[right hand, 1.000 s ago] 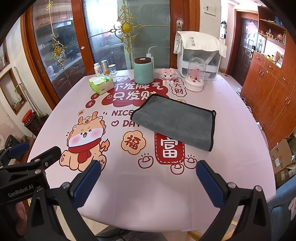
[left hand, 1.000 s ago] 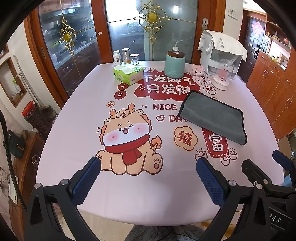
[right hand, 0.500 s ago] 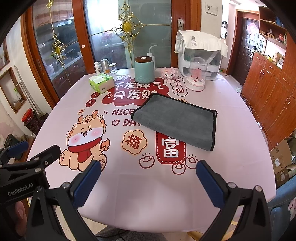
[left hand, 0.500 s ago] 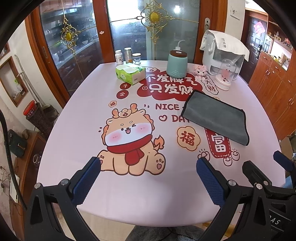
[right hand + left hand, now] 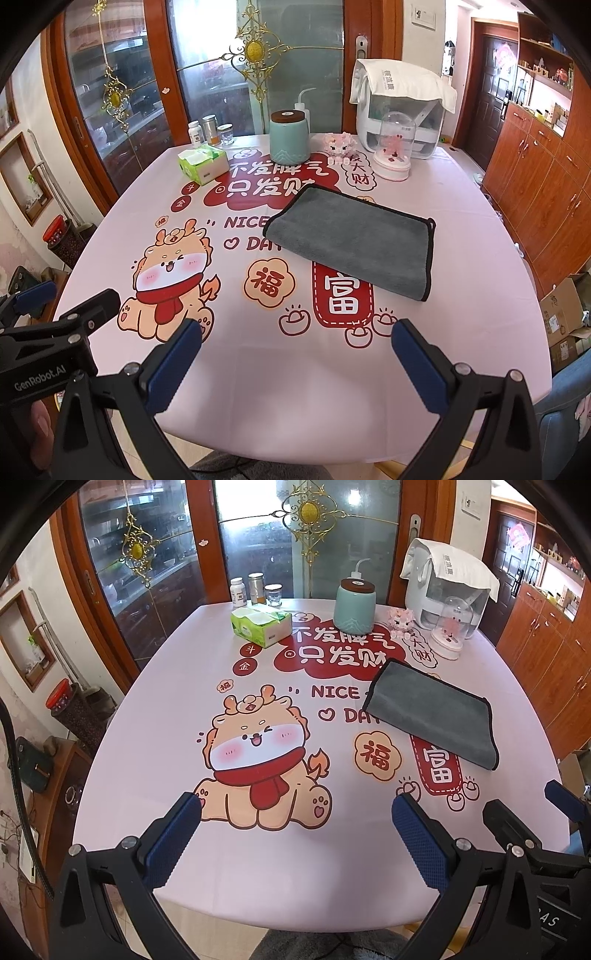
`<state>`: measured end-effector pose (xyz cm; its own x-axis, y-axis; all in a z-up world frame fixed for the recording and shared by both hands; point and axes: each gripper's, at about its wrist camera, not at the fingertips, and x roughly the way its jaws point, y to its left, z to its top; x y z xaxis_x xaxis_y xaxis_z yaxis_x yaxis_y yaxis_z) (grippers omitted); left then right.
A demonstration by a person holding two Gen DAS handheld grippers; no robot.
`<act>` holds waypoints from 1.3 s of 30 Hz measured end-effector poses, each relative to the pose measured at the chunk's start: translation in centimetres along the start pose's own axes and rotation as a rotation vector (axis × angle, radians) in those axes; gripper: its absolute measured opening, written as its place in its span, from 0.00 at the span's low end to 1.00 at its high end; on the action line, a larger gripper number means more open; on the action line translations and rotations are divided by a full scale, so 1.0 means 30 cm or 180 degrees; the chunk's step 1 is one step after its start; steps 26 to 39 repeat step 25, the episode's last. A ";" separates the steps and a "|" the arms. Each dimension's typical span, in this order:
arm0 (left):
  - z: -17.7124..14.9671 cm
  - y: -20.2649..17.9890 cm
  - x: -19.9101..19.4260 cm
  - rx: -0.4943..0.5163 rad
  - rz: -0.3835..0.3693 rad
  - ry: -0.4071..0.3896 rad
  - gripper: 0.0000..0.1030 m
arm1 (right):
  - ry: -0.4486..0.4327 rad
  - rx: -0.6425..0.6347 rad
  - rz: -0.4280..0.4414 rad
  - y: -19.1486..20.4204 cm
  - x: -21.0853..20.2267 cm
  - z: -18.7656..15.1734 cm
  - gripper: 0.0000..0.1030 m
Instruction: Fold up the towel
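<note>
A grey towel (image 5: 432, 714) with a black edge lies folded flat on the pink printed tablecloth (image 5: 177, 686), right of the table's middle. It also shows in the right wrist view (image 5: 354, 240). My left gripper (image 5: 295, 834) is open and empty above the table's near edge, well short of the towel. My right gripper (image 5: 295, 354) is open and empty, also near the front edge, with the towel ahead of it. The left gripper shows at the lower left of the right wrist view (image 5: 48, 325).
At the table's far side stand a green tissue box (image 5: 260, 624), three small jars (image 5: 255, 590), a teal canister (image 5: 354, 605), a pink toy (image 5: 400, 622), a glass dome (image 5: 452, 627) and a covered white appliance (image 5: 447, 583). Wooden cabinets (image 5: 546, 177) stand right.
Both grippers have drawn back and up a little from the table, so the towel sits slightly farther away. Both stay open. The towel has not moved.
</note>
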<state>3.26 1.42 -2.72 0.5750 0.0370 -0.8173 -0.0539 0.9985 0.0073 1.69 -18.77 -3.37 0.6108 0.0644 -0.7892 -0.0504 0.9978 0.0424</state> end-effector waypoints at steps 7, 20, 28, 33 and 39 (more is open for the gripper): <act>-0.001 0.003 0.001 0.0005 -0.0003 0.0002 0.99 | -0.0001 0.0001 -0.0002 -0.001 0.000 0.006 1.00; 0.017 -0.020 0.007 0.0030 0.0002 0.0026 0.99 | 0.0010 0.0004 -0.0009 -0.002 0.012 0.002 1.00; 0.017 -0.020 0.008 0.0027 0.0005 0.0027 0.99 | 0.0012 0.0003 -0.0008 -0.008 0.012 0.012 1.00; 0.017 -0.020 0.008 0.0027 0.0005 0.0027 0.99 | 0.0012 0.0003 -0.0008 -0.008 0.012 0.012 1.00; 0.017 -0.020 0.008 0.0027 0.0005 0.0027 0.99 | 0.0012 0.0003 -0.0008 -0.008 0.012 0.012 1.00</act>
